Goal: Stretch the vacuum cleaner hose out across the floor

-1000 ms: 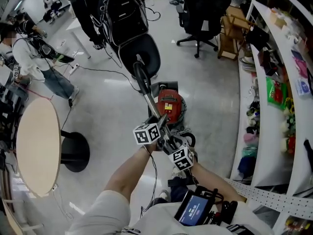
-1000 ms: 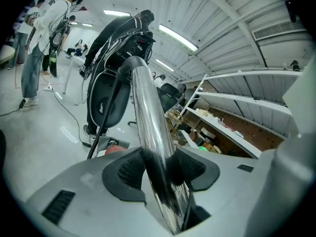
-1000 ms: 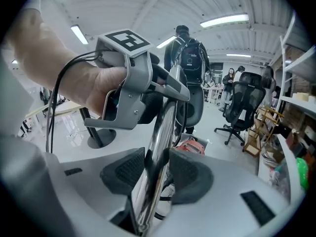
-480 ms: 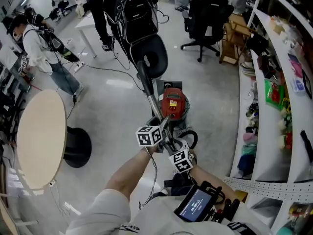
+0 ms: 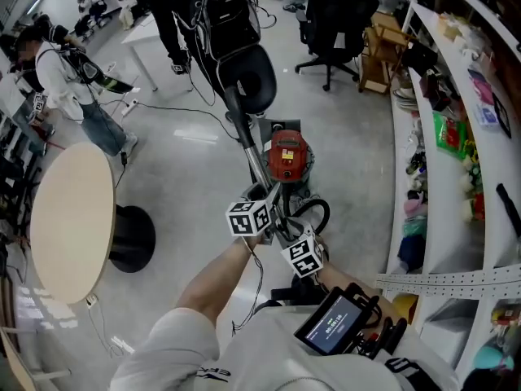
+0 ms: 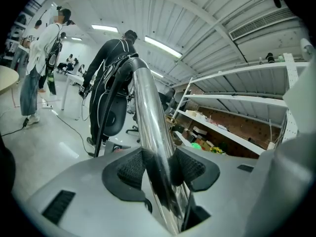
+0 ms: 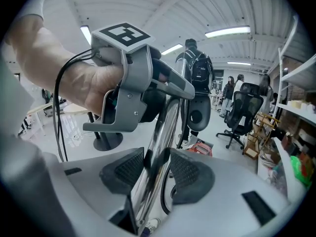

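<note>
head view looks steeply down on a pale floor where the vacuum cleaner's red canister sits just ahead of the person, with its black hose curled in a loop right beside it, close to the person's feet and not laid out. a chrome tube slants up from that spot and away towards a black oval shape; whether the two are joined i cannot tell. both tools are on this tube, one just behind the other. the left gripper is further along it, and in the left gripper view its two dark ribbed pads sit against either side of the shiny metal, jaws parted only by the tube's width. the right gripper is nearer the body, lower on the same tube; in the right gripper view the tube runs between its pads and both touch it, though these jaws have just been easing open a little. that view also shows the left gripper ahead, a bare hand wrapped round its handle. a round table stands at the left, curved white shelves at the right, a black office chair further off.
</note>
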